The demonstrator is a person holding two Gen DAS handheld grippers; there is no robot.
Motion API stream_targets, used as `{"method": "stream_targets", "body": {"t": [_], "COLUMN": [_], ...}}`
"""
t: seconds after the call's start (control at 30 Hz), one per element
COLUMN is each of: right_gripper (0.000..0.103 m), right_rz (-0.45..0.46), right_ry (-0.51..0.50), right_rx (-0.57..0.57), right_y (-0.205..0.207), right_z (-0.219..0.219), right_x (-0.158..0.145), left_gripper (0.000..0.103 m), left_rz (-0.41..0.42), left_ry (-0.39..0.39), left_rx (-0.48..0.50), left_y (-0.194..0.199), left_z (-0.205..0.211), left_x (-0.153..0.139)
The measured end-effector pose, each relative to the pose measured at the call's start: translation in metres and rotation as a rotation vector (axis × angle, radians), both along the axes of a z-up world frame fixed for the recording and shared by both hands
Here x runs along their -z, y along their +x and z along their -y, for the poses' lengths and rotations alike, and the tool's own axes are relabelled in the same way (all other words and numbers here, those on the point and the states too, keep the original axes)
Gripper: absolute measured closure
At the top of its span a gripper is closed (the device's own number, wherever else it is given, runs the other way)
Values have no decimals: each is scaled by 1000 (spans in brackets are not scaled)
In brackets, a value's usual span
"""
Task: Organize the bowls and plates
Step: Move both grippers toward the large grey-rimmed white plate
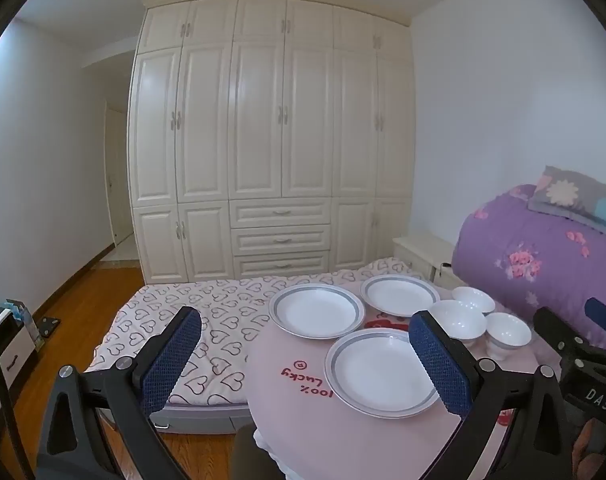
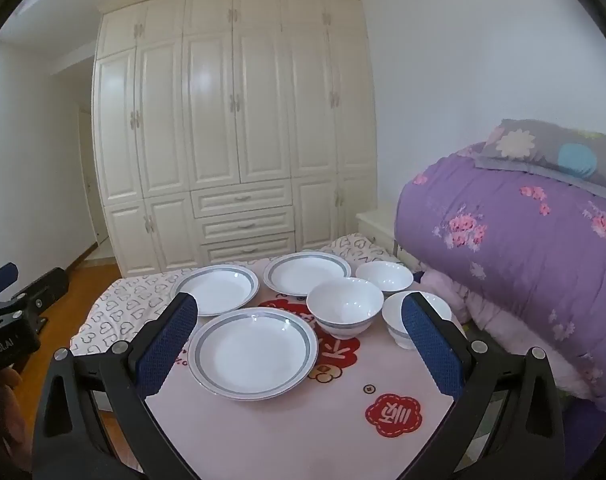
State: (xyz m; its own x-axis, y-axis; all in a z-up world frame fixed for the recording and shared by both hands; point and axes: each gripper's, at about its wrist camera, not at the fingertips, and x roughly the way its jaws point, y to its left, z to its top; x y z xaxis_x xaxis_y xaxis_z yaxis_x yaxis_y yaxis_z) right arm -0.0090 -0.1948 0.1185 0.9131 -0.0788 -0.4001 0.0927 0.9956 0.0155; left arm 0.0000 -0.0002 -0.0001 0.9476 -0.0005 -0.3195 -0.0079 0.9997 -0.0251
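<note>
On the round pink counter point(image 2: 287, 432) with its red printed patches, we have three wide white ceramic plates with grey rim bands and three white ceramic bowls laid out singly, none stacked. The nearest plate point(image 2: 254, 351) lies just ahead of us, with the left far plate point(image 2: 217, 289) and the right far plate point(image 2: 306, 276) behind it. We judge these stiff, glazed, slippery and breakable, moderately heavy for a pinch; the raised rim is the place to take hold, edge-on. The big bowl point(image 2: 345, 306) sits just right of the nearest plate, the far bowl point(image 2: 384, 277) behind it, and the small grey-banded bowl point(image 2: 399, 322) stands partly hidden behind our right pad. They look lighter but equally brittle, so we would grip across the wall at the lip. Our right claw point(image 2: 299, 354) and left claw point(image 1: 305, 364) both stand fully wide and hold nothing.
</note>
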Motion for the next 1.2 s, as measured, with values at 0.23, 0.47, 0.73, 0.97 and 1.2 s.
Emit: {"method": "stream_targets", "body": {"t": [0.23,0.47,0.73,0.97,1.2], "right_gripper": [0,0,0,0,0], "right_rz": [20,20,3,-33,-158], "right_ry": [-4,-3,5,13,52], "right_rx": [-14,-33,-42,-36,-47], "right_y": [0,4,10,21,52], "right_z": [1,-3,-2,7,25], "right_x": [-5,-8,-6,0,28], "left_gripper": [1,1,1,1,1], "left_rz": [-2,-13,-22,-55,-293], "left_ry": [1,0,-8,-15,-11], "left_rx": [-5,-11,-5,5,2], "left_y": [0,2,3,17,53], "left_z": [1,-5,-3,-6,-7], "left_x": [1,-12,-4,0,23]}}
